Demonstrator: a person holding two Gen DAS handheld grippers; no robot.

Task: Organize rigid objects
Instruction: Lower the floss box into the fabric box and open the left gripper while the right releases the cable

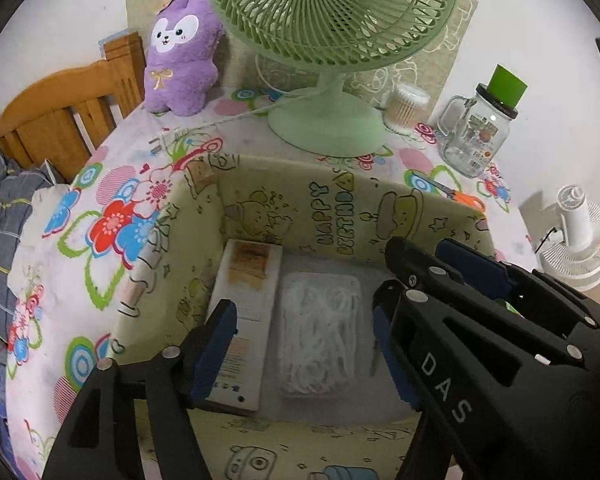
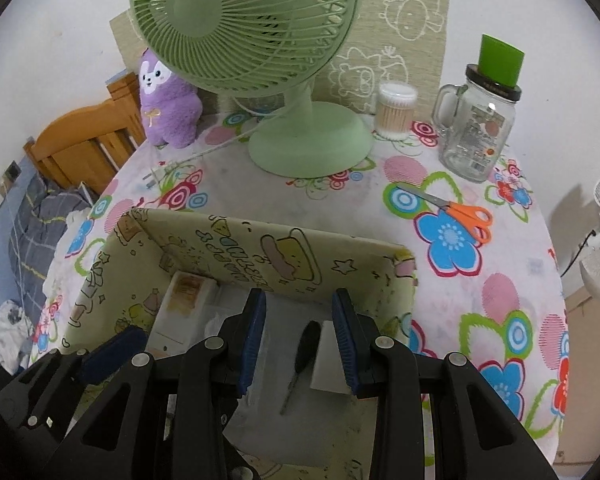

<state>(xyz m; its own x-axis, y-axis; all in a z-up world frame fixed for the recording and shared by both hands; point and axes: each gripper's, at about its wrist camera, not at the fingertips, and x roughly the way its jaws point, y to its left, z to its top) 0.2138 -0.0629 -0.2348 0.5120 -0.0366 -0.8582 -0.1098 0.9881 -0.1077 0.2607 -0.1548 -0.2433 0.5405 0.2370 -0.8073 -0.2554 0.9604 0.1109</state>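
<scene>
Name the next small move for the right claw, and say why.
Probably lift the right claw out of the box toward the orange scissors: it grips nothing, the black-handled tool already lies inside, the scissors sit outside on the tablecloth.

Both grippers are matte black plastic with triangular cut-outs and round silver screw heads at the pivots. The left gripper (image 1: 304, 344) carries blue pads; white letters "DAS" run along its lower-right arm. The right gripper (image 2: 300, 340) has matching ridged blue pads.
</scene>
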